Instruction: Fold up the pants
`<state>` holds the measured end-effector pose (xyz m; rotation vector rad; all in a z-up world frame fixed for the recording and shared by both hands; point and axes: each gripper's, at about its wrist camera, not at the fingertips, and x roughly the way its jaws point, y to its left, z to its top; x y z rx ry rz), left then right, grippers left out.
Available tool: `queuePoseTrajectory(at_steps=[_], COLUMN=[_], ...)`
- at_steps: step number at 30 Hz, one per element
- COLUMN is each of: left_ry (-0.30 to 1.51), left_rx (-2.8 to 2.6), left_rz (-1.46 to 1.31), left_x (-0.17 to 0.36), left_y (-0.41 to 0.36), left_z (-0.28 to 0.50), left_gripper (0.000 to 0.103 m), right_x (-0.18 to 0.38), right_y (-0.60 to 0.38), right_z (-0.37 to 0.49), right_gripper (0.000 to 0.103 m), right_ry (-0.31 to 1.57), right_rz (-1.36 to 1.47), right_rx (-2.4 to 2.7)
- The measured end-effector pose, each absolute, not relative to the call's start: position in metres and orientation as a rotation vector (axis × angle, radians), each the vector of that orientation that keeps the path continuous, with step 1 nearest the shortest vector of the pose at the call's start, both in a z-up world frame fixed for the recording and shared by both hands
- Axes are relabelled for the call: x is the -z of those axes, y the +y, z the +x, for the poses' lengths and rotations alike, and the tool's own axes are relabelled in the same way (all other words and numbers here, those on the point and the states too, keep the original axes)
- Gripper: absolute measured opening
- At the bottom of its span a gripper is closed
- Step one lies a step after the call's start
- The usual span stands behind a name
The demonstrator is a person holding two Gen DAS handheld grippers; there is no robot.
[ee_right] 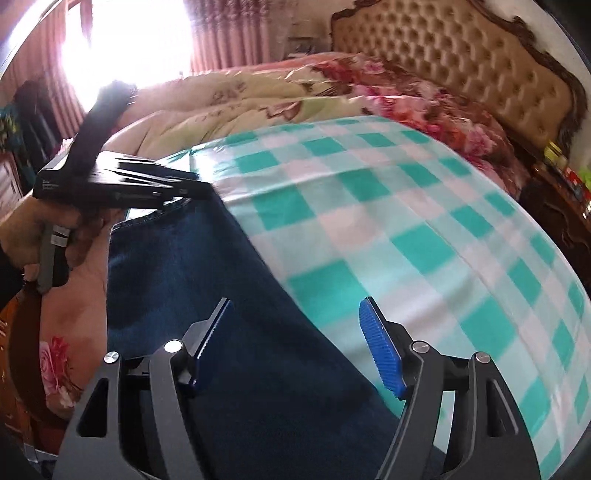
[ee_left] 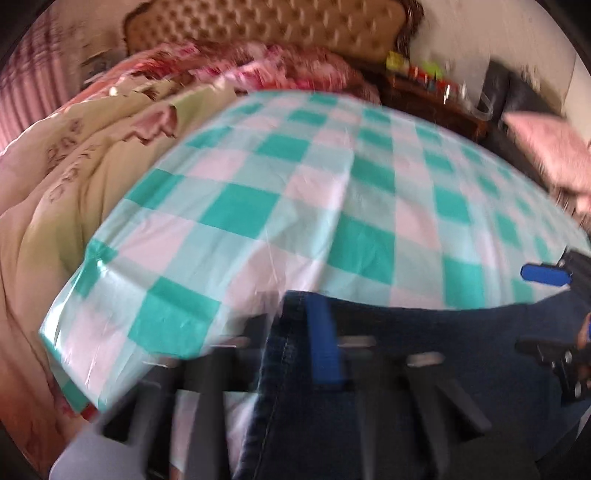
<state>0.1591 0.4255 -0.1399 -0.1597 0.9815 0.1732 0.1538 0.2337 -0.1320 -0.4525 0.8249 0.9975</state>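
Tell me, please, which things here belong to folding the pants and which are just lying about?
For the job:
pants
left gripper, shut on the pants
right gripper, open over them
checked cloth beneath

Lying about:
quilt
headboard
nightstand with small items
curtains

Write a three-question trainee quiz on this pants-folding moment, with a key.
1. True or false: the right tongs are open, with the jaws standing well apart.
2. The pants lie partly on: A) a checked teal-and-white cloth; B) a bare wooden floor; C) a grey carpet.
3. Fill in: the ribbed pads of the right tongs are coloured ____.

Key: 1 true; 2 A; 3 blue.
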Motion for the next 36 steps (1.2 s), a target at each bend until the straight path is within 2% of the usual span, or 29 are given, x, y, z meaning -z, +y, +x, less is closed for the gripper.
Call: queuePoseTrajectory(at_steps=[6,8,9,10,13,15,17,18,22,27,29,32,33,36], left_ry=[0.991,0.987,0.978,0.97,0.934,0.889,0.849,0.833,0.767,0.812,0.855,0.883,0.88,0.863], left_rx=[-0.165,-0.16,-0.157,-0.15,-0.16,-0.24,-0.252,-0.266,-0.256,-0.225,-0.212,-0.238,-0.261,-0.313], left_rz=[-0.079,-0.081,-0.093,-0.111,-0.153,-0.213,-0.306,-0.332,-0.419,-0.365,-0.317,-0.281,-0.288,-0.283], left_x=[0.137,0.136,0.135,0.135,0.134,0.13,0.126,0.123,0.115,0.127,0.137,0.144,0.143,0.135], left_y=[0.42,0.422,0.424,0.427,0.434,0.449,0.462,0.466,0.472,0.45,0.441,0.442,0.446,0.456], left_z=[0.166,0.163,0.161,0.159,0.157,0.146,0.131,0.122,0.074,0.038,0.039,0.042,0.041,0.039], left_gripper=[0.011,0.011,0.011,0.011,0.017,0.017,0.024,0.032,0.033,0.033,0.01,0.009,0.001,0.0], right_x=[0.145,0.154,0.159,0.164,0.162,0.162,0.163,0.163,0.156,0.131,0.127,0.128,0.13,0.139], right_y=[0.302,0.319,0.325,0.33,0.334,0.334,0.333,0.333,0.327,0.302,0.294,0.28,0.273,0.258], right_z=[0.156,0.162,0.164,0.164,0.161,0.162,0.161,0.161,0.161,0.148,0.135,0.106,0.095,0.071], right_gripper=[0.068,0.058,0.037,0.023,0.016,0.016,0.016,0.016,0.016,0.017,0.02,0.028,0.032,0.032], right_ry=[0.867,0.905,0.931,0.951,0.928,0.931,0.928,0.928,0.907,0.861,0.864,0.903,0.915,0.932], right_rz=[-0.47,-0.482,-0.491,-0.51,-0.525,-0.517,-0.512,-0.509,-0.484,-0.412,-0.397,-0.363,-0.352,-0.344], right_rx=[-1.056,-1.066,-1.077,-1.085,-1.072,-1.067,-1.065,-1.063,-1.01,-0.924,-0.91,-0.915,-0.918,-0.904])
